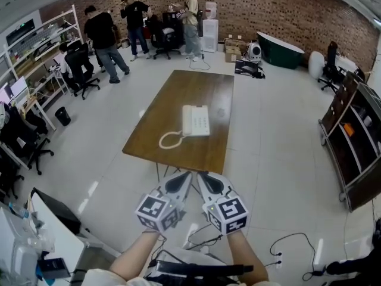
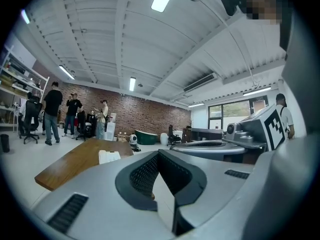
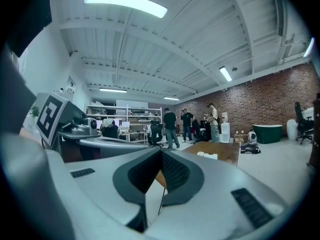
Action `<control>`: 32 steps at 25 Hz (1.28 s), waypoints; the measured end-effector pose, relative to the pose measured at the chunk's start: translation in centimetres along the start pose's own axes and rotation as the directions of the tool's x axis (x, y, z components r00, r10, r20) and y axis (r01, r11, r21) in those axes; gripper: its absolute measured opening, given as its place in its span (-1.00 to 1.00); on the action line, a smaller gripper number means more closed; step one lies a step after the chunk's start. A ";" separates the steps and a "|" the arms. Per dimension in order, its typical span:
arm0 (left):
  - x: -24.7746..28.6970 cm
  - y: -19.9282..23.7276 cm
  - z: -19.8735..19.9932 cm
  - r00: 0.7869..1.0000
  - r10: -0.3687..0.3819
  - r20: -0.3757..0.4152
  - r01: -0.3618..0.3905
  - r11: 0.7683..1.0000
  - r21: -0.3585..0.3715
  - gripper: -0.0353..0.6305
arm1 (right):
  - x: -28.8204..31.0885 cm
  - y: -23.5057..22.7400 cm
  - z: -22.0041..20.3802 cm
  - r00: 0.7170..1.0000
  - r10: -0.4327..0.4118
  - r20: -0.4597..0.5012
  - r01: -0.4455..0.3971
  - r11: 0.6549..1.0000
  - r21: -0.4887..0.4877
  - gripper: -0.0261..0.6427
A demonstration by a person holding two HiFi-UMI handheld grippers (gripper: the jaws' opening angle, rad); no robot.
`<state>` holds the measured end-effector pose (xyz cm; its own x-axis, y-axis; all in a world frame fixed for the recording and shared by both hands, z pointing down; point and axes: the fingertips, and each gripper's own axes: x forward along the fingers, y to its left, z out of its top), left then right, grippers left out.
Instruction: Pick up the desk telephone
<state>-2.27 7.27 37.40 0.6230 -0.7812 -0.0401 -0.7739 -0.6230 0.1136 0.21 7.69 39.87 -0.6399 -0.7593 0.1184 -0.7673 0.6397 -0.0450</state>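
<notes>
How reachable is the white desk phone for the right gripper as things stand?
Probably not yet. The right gripper, jaws shut, is held short of the wooden table, and the telephone lies around the table's middle, beyond it. Nothing stands in between, so moving closer and opening the jaws should do.

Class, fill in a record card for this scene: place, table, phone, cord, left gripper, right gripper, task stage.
Place: large room with a brick back wall; people at the far end
Table: wooden, long side running away from the camera
Phone: white, lying on the table, handset on it
Cord: looped toward the table's near edge
Left gripper: shut, empty, short of the table
Right gripper: shut, empty, beside the left
Task stage: phone not yet touched
</notes>
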 end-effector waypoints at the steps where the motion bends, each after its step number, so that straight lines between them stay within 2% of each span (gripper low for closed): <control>1: 0.6 -0.1 0.0 1.000 0.002 0.002 -0.002 1.000 0.004 -0.89 | 0.0 -0.4 0.0 1.000 0.001 0.002 -0.001 1.000 0.000 -0.92; 7: 3.2 -1.1 -0.5 1.000 -0.001 -0.014 0.001 1.000 0.028 -0.89 | 0.1 -2.5 0.1 1.000 0.015 0.021 -0.015 1.000 0.012 -0.92; 14: 4.3 -0.4 -0.7 0.999 0.036 -0.026 -0.035 0.998 0.045 -0.89 | 0.6 -4.0 0.0 0.999 0.032 0.031 -0.032 0.999 0.024 -0.92; 23: 5.3 0.9 -1.7 0.998 0.046 -0.040 -0.045 0.999 0.017 -0.89 | 1.5 -5.4 -0.1 1.000 0.009 0.030 -0.009 1.000 -0.001 -0.92; 32: 9.0 3.4 -1.7 0.999 0.037 -0.029 -0.038 0.999 -0.012 -0.89 | 4.4 -8.6 -0.3 1.000 -0.016 -0.004 0.016 1.000 -0.012 -0.92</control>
<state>0.95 -1.82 39.09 0.5967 -0.8024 -0.0075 -0.7954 -0.5927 0.1266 4.00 -1.08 41.11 -0.6271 -0.7692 0.1227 -0.7771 0.6287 -0.0307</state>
